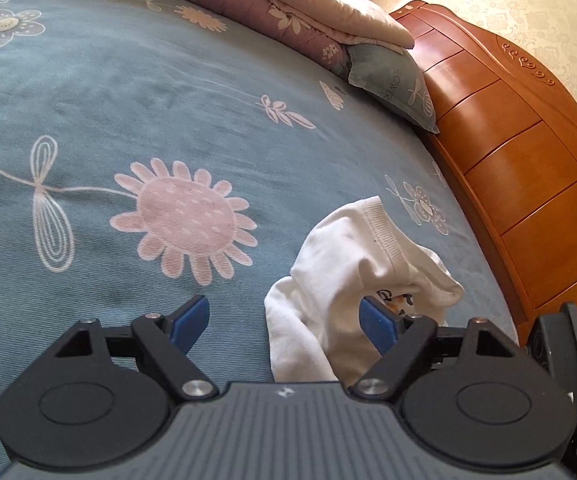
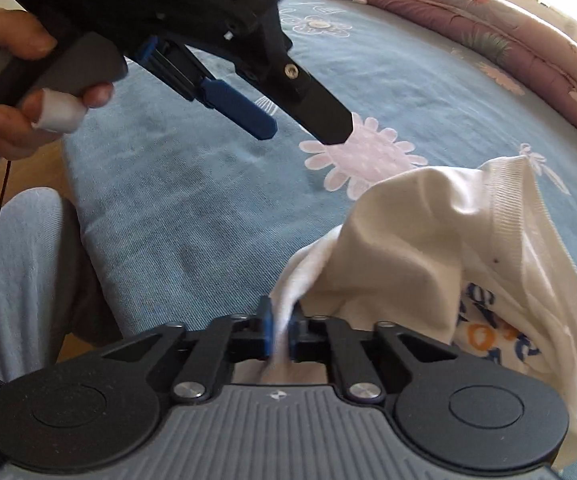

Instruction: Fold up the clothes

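Observation:
A crumpled white T-shirt [image 2: 416, 240] with a ribbed collar and a blue and orange print lies on the blue flowered bedsheet [image 2: 192, 208]. My right gripper [image 2: 282, 334] is shut on a fold of its white cloth, which is pinched between the blue pads. In the left wrist view the T-shirt [image 1: 340, 264] rises in front of my left gripper [image 1: 284, 320] and drapes over its right finger [image 1: 378, 326]. The jaws stand wide apart and the pads press on nothing. From the right wrist view the left gripper [image 2: 300, 134] hangs open above the sheet, left of the shirt.
A pink quilt [image 1: 248, 4] and a grey-green pillow [image 1: 392, 76] lie along the bed's far edge. A wooden headboard [image 1: 528, 168] runs along the right. A hand [image 2: 20, 92] with a bandaged finger holds the left gripper, and a leg in light trousers [image 2: 16, 264] is at the bedside.

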{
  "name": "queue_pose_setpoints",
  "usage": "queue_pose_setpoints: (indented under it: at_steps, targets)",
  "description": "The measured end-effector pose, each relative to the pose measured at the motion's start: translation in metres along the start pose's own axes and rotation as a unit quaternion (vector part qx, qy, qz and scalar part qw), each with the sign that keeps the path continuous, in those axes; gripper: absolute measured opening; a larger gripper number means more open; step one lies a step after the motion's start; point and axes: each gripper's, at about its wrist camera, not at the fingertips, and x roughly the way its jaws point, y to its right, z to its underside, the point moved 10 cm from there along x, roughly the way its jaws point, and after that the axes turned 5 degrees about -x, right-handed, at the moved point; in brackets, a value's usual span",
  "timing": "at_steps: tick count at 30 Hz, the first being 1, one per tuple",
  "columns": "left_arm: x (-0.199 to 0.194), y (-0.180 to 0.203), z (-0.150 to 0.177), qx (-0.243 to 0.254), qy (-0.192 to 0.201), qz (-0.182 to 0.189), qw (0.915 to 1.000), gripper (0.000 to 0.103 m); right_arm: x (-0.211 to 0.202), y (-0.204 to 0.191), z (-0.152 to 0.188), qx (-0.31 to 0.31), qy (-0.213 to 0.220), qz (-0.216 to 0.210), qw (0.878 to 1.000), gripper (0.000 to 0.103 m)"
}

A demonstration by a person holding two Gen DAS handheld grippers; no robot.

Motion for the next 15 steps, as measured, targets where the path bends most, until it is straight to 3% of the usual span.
queue_pose_setpoints:
  at_steps: [5,15]
  targets:
    - [-0.035,-0.024,-0.022,0.003,0.032,-0.030,0.9990,0.082,0.013,-0.010,-0.037,0.000,0.021,-0.019,1.000,0.009]
    - [-0.103,-0.083,-0.063,-0.021,0.099,-0.081,0.9915,0.083,0.062,-0.045,-0.149,-0.029,0.073,-0.046,0.996,0.009]
